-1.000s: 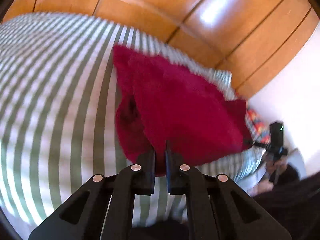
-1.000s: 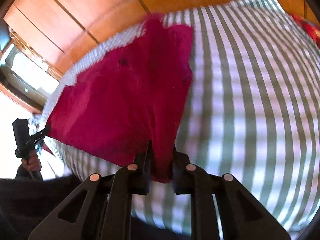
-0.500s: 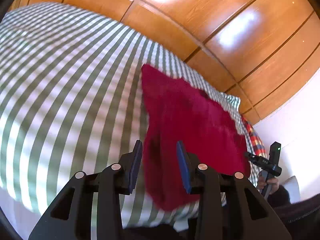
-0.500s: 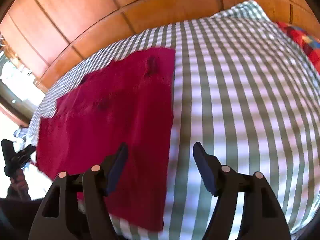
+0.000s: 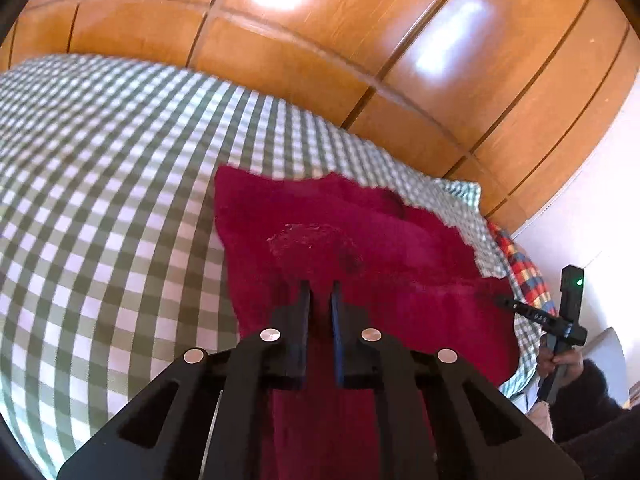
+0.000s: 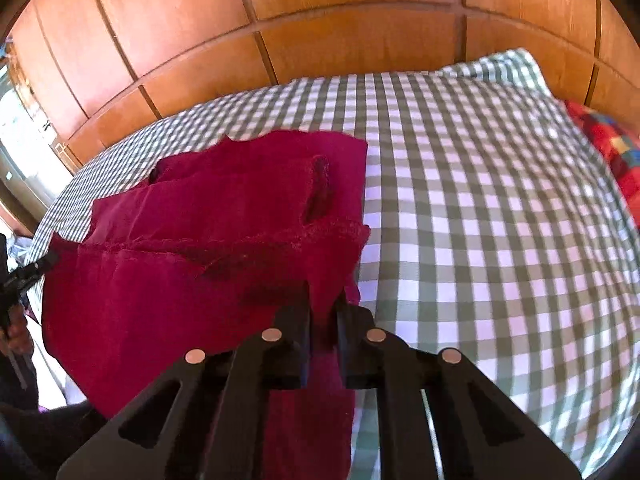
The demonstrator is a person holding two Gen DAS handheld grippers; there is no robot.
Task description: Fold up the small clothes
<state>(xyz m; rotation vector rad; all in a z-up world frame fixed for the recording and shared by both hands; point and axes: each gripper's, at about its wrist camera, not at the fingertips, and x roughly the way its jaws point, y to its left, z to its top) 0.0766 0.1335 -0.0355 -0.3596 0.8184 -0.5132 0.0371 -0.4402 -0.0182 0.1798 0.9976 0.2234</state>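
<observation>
A dark red garment (image 5: 380, 232) lies partly folded on the green-and-white checked bed cover (image 5: 100, 208). In the left wrist view my left gripper (image 5: 320, 286) has its jaws closing to a narrow slit, with the garment's near edge pinched between them and lifted. In the right wrist view the red garment (image 6: 192, 248) hangs from my right gripper (image 6: 324, 294), whose jaws are closing on the cloth's right near corner. Each gripper shows small at the far side of the other's view, the right one (image 5: 568, 316) in a hand.
Wooden wall panels (image 6: 340, 12) rise right behind the bed. A multicoloured checked blanket (image 6: 612, 148) lies at the bed's right end. The checked cover (image 6: 500, 220) stretches bare to the right of the garment, and to its left in the left wrist view.
Both grippers held the cloth, opened and let it drop flat half a second ago, then closed again on its near edge and raised it.
</observation>
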